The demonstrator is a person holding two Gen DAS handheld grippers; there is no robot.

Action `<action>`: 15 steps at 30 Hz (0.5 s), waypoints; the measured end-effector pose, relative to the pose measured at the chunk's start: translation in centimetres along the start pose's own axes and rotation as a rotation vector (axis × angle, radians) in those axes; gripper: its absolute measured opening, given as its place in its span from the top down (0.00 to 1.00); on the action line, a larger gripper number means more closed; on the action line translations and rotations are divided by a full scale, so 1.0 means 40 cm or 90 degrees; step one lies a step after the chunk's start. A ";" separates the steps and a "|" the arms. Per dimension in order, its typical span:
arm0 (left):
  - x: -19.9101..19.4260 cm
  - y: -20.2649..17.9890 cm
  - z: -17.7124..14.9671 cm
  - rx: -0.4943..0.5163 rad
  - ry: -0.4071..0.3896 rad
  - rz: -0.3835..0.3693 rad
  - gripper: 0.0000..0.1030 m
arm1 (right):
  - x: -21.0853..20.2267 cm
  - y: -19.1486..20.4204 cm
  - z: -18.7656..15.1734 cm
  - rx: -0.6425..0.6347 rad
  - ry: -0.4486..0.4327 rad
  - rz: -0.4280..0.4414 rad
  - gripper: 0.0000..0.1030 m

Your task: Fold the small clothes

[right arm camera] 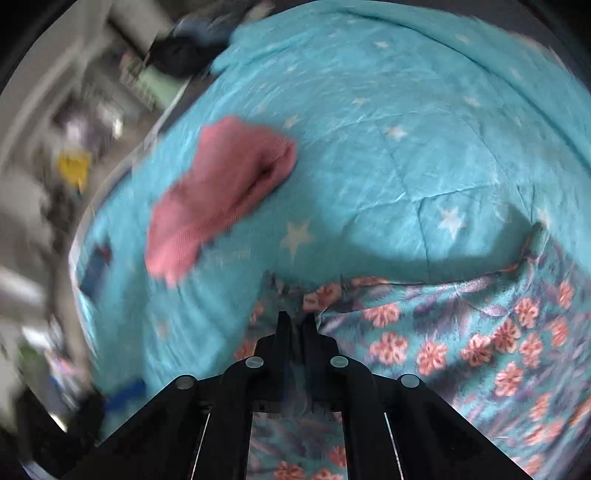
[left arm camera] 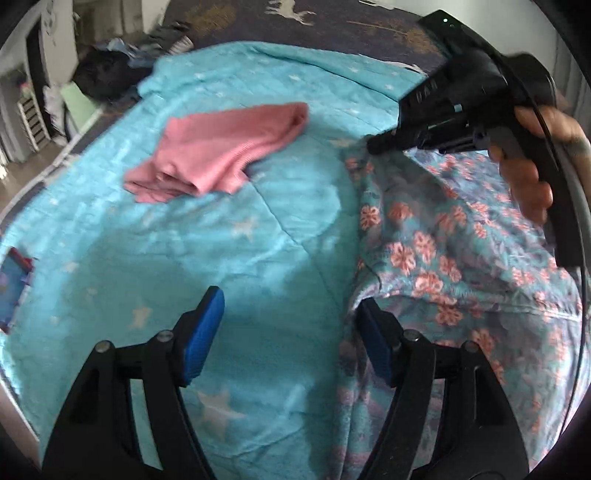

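Note:
A floral garment (left arm camera: 443,258), teal with pink flowers, lies spread over the right side of a turquoise star quilt (left arm camera: 184,240). My right gripper (left arm camera: 373,144) is held by a hand (left arm camera: 532,173) and is shut on the garment's far left corner. In the right wrist view its jaws (right arm camera: 297,317) are pressed together with the floral garment (right arm camera: 461,332) pinched between them. My left gripper (left arm camera: 288,302) stands open over the quilt. Its right blue pad (left arm camera: 373,339) sits at the garment's near left edge. A folded pink garment (left arm camera: 221,147) lies farther back on the left, apart from both grippers.
A dark heap of clothes (left arm camera: 107,74) sits at the quilt's far left corner. A purple bedcover with white animal prints (left arm camera: 295,14) runs along the back. A blue and purple flat thing (left arm camera: 14,284) lies at the quilt's left edge. Blurred furniture (right arm camera: 55,166) stands beyond the bed's left side.

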State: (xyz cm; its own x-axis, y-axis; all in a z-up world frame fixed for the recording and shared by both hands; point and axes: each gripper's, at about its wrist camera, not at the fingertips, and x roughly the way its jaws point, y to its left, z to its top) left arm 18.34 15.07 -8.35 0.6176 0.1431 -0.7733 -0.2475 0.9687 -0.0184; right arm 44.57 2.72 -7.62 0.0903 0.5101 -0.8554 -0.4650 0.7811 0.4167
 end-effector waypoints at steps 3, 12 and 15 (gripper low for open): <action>-0.003 -0.006 -0.004 0.021 -0.005 0.021 0.28 | -0.034 -0.036 0.029 0.058 -0.105 -0.060 0.98; -0.044 -0.002 -0.027 0.073 -0.007 0.048 0.28 | -0.315 -0.142 -0.187 0.019 -0.152 -0.060 0.80; -0.096 0.001 -0.027 0.063 -0.019 0.029 0.28 | -0.456 -0.273 -0.351 0.077 -0.179 -0.090 0.77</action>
State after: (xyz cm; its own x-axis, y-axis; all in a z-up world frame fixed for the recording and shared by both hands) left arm 15.16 14.35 -6.07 0.6300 0.1928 -0.7523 -0.2021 0.9760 0.0809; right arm 35.61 -20.17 -0.87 0.3938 0.4593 -0.7962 -0.3239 0.8800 0.3474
